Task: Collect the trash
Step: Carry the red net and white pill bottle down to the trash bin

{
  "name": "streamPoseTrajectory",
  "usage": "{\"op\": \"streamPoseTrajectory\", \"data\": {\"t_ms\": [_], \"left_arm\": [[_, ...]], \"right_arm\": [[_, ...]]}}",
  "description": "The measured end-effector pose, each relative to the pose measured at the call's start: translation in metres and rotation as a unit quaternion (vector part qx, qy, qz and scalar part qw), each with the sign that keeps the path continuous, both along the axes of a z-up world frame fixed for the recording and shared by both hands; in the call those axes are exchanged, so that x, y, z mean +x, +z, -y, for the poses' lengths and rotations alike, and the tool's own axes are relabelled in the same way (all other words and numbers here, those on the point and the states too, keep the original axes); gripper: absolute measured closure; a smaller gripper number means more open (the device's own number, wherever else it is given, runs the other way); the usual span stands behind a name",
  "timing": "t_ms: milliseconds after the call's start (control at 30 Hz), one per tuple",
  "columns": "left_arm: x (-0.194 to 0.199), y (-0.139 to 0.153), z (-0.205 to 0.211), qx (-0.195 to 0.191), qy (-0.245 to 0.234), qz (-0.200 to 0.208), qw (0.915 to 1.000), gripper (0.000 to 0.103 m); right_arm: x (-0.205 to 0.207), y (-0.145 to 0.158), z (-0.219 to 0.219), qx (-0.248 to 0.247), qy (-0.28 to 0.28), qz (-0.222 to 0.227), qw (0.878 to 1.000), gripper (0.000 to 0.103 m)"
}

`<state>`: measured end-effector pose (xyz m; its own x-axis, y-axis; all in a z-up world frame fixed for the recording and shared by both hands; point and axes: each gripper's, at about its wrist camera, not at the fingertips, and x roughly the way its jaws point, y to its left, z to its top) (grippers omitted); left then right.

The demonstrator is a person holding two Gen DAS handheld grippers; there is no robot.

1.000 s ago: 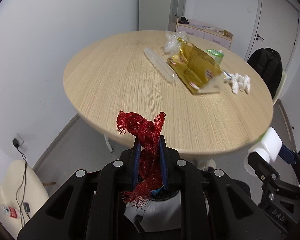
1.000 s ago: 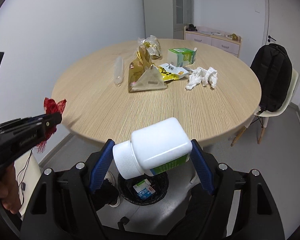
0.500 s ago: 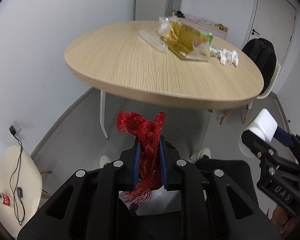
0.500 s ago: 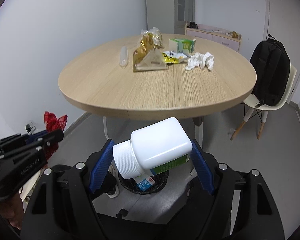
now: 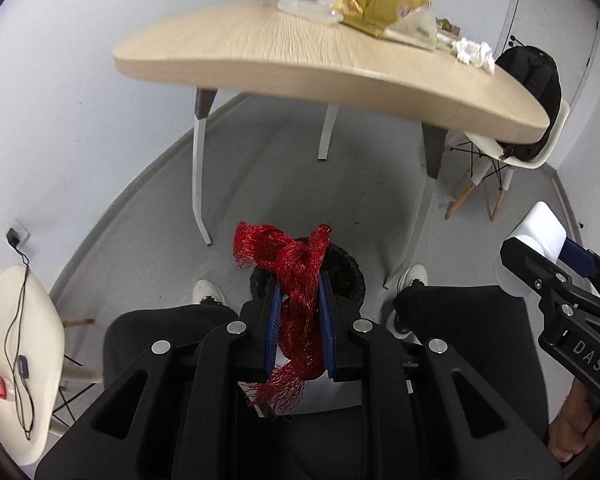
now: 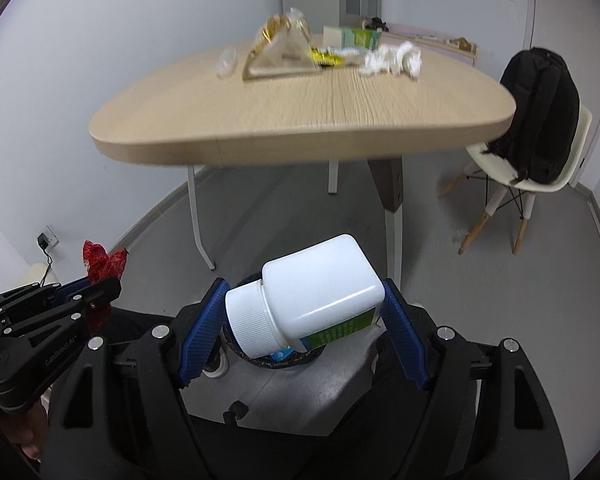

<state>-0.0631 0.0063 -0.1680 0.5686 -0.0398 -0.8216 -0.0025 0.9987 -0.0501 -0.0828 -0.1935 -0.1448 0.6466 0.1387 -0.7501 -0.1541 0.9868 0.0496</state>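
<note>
My left gripper (image 5: pixel 299 292) is shut on a bunched red mesh net (image 5: pixel 298 276), held above a black trash bin (image 5: pixel 348 272) on the floor between the person's feet. My right gripper (image 6: pixel 304 296) is shut on a white plastic bottle (image 6: pixel 312 292) with a white cap and green label, lying sideways, over the same bin (image 6: pixel 260 356). The right gripper and bottle (image 5: pixel 540 232) show at the right edge of the left wrist view. The left gripper with the net (image 6: pixel 100 260) shows at the left of the right wrist view.
A round wooden table (image 6: pixel 300 120) stands ahead and above, bearing a gold foil bag (image 6: pixel 280 56), a green carton (image 6: pixel 352 36), crumpled white tissue (image 6: pixel 392 60) and clear plastic (image 6: pixel 226 62). A chair with a black backpack (image 6: pixel 540 116) stands right. A white chair (image 5: pixel 16 352) stands left.
Both grippers have dropped from table height to below the tabletop, towards the bin on the floor. Each keeps its hold: net in the left, bottle in the right.
</note>
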Motion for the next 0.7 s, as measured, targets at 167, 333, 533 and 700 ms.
{"op": "streamPoseTrajectory", "data": {"t_ms": [167, 333, 533, 700], "left_arm": [[0.011, -0.030, 0.002, 0.006, 0.000, -0.019, 0.9998, 0.086], [0.022, -0.062, 0.004, 0.003, -0.003, -0.035, 0.9994, 0.086], [0.037, -0.098, 0.002, -0.002, 0.002, -0.051, 0.9987, 0.086], [0.051, -0.127, -0.003, 0.009, 0.009, -0.073, 0.9972, 0.086]], "right_arm": [[0.008, -0.029, 0.002, -0.002, -0.004, -0.021, 1.000, 0.031], [0.016, -0.057, 0.001, -0.006, -0.003, -0.038, 0.999, 0.031], [0.029, -0.091, -0.005, -0.016, 0.000, -0.057, 0.998, 0.031], [0.046, -0.115, -0.010, -0.017, 0.004, -0.067, 0.998, 0.031]]}}
